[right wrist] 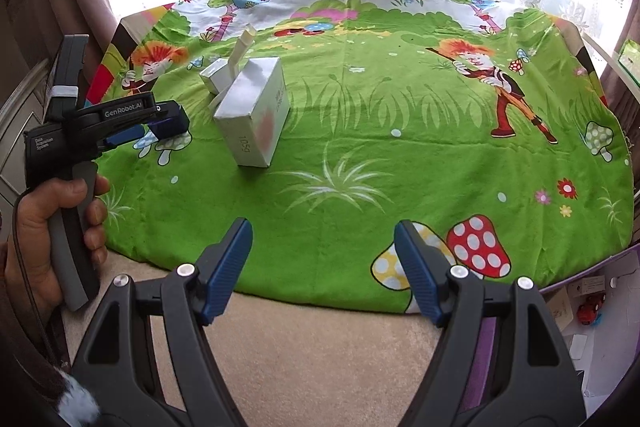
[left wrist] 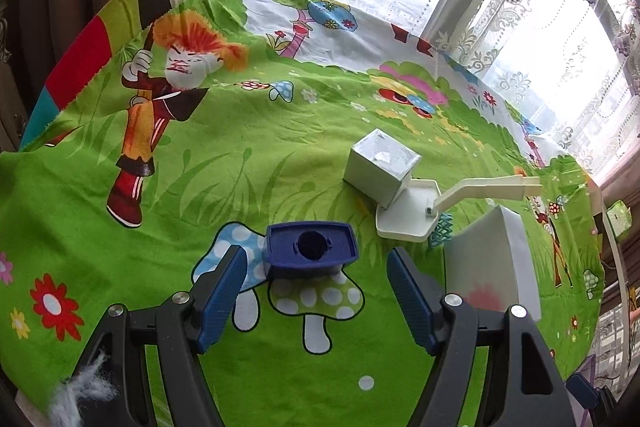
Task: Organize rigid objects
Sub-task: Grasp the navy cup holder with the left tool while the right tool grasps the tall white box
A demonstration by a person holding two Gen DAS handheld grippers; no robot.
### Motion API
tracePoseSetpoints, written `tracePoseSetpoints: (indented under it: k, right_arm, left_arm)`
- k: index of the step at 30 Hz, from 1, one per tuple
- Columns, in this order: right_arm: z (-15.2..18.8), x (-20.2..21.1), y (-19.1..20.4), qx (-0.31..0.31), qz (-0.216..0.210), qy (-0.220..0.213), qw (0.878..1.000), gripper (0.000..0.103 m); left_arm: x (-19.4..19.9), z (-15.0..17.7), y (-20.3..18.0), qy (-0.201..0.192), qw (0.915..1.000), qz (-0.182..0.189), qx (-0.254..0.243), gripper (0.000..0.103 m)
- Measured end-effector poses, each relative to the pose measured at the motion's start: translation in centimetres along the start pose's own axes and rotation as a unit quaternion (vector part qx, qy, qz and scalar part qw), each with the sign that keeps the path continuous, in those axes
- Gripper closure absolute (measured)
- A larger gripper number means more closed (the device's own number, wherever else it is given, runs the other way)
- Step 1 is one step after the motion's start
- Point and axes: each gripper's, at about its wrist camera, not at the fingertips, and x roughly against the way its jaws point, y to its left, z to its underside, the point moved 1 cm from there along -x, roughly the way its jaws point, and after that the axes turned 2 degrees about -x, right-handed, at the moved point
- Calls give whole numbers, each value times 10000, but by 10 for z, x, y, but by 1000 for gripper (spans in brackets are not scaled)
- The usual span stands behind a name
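Dark-blue rectangular plastic holder (left wrist: 310, 253) with round socket: on green cartoon-print cloth (left wrist: 260, 163), just ahead of open, empty left tongs (left wrist: 316, 301), long axis crosswise. Right tongs (right wrist: 323, 267) open, empty, well apart.

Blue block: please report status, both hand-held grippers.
Left hand-held gripper open, just short of blue block. Right hand-held gripper open, empty. Silver box close by, path clear.

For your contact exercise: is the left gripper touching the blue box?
Apart. In the left wrist view the open left gripper has cloth showing between both pads and the blue box.
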Motion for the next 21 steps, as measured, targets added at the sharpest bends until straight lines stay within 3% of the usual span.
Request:
tracePoseSetpoints:
  k: [3,7,21]
  right_arm:
    - [-10,-4,8,32,-16,-62,10000,25]
    - [-23,-10,19,80,-23,-185,9998,22]
    - [-63,-53,66,401,130,-270,9987,19]
  left_arm:
    - [-9,-2,0,60,9999,-121,-79,32]
    - [-17,-1,2,119,9997,-167,-141,47]
    - [-5,13,10,-121,9998,170,-14,48]
